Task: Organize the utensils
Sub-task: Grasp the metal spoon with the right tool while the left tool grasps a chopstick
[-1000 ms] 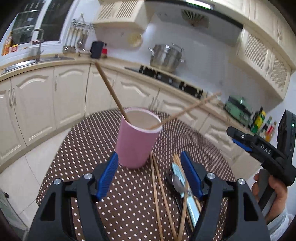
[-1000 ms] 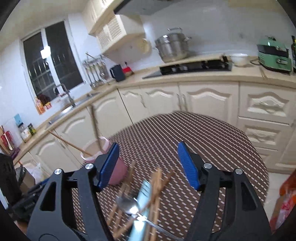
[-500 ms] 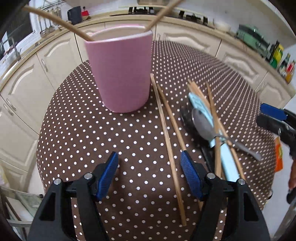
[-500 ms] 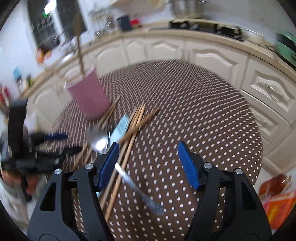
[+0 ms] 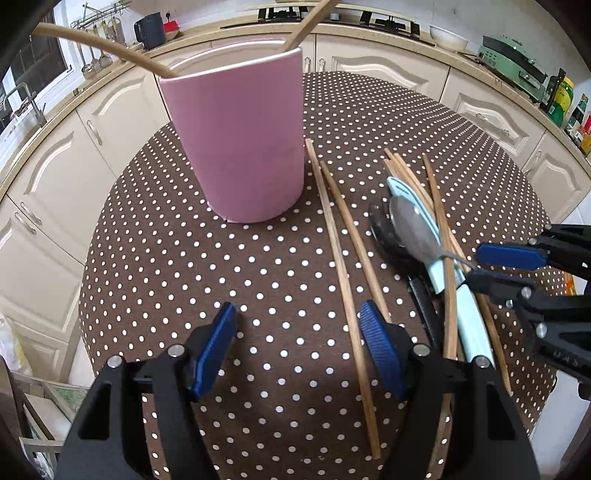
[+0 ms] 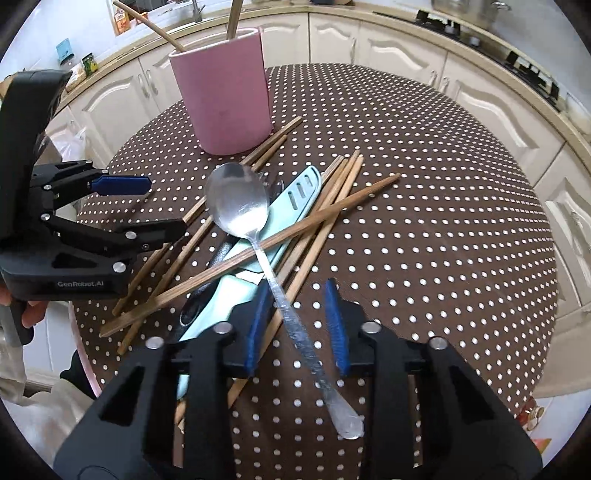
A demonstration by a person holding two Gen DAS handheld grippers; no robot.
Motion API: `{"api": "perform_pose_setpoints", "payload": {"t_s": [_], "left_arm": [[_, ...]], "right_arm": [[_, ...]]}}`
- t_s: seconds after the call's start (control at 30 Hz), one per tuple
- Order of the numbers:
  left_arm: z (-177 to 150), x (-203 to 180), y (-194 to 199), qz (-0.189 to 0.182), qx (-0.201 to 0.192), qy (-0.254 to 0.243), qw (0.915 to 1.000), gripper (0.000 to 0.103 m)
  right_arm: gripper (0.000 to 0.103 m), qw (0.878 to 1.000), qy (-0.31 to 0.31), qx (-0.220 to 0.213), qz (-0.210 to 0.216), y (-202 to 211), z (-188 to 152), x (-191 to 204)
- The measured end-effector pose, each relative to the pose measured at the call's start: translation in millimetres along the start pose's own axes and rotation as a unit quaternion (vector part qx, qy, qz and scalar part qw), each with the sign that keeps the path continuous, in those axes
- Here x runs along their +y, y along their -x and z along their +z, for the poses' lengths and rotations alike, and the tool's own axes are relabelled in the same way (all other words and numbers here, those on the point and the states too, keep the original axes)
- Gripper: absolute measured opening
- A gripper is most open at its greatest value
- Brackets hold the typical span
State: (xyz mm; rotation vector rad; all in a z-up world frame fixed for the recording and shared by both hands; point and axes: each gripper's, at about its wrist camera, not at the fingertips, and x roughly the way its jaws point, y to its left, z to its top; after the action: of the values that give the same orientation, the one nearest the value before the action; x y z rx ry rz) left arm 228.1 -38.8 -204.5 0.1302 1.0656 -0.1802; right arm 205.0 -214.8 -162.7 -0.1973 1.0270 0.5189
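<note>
A pink cup (image 5: pixel 236 147) holding two chopsticks stands on the polka-dot table; it also shows in the right wrist view (image 6: pixel 223 92). A pile lies beside it: a metal spoon (image 6: pixel 240 203), a light-blue knife (image 6: pixel 258 236), a black utensil (image 5: pixel 386 229) and several wooden chopsticks (image 6: pixel 295 229). My right gripper (image 6: pixel 297 328) is partly open, its jaws on either side of the spoon's handle, low over it. My left gripper (image 5: pixel 299 347) is open and empty over the table, with two chopsticks (image 5: pixel 343 258) by its right finger.
The round table (image 6: pixel 443 221) has a brown dotted cloth. Cream kitchen cabinets (image 5: pixel 55 155) and a counter surround it. A green appliance (image 5: pixel 513 62) and bottles stand on the counter at right. A stove top (image 5: pixel 369 20) is behind.
Both grippers have tilted down and come low over the table. The right gripper has moved onto the pile and narrowed around the spoon's handle. The left has closed in on the two chopsticks.
</note>
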Motion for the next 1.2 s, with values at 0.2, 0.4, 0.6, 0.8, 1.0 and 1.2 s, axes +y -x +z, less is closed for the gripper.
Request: {"api": "perform_pose_setpoints", "payload": {"t_s": [0.2,0.4,0.6,0.8,1.0,1.2], "left_arm": [[7,2,-5,0.004,0.001,-0.001,1.0,0.068],[25,-6,-16,0.022,0.009,-0.01,0.9997,0.068],[44,-6,-28,0.025,0.021,0.005,0.9994,0.068],[55,-9,-34,0.008,0.013,0.017,0.9998,0.042],[55,-14,-30,-0.001,0.014,0.022,0.9997,0.006],[30,-10,-14,-0.021,0.015,0.029,0.9992,0.005]], "right_arm": [[0.007,1.0,-0.012,-0.006,-0.004,2,2,-10],[0.007,0.999,-0.037,-0.007,-0.021,11,-6,-32],[0.007,0.998,-0.057,0.003,-0.039,17,-10,-51],[0.007,0.997,-0.058,0.039,-0.044,7,-1,-55],[0.007,0.994,-0.051,0.075,-0.056,-6,22,-55],[0.007,0.99,-0.045,0.116,-0.061,-23,43,-56]]}}
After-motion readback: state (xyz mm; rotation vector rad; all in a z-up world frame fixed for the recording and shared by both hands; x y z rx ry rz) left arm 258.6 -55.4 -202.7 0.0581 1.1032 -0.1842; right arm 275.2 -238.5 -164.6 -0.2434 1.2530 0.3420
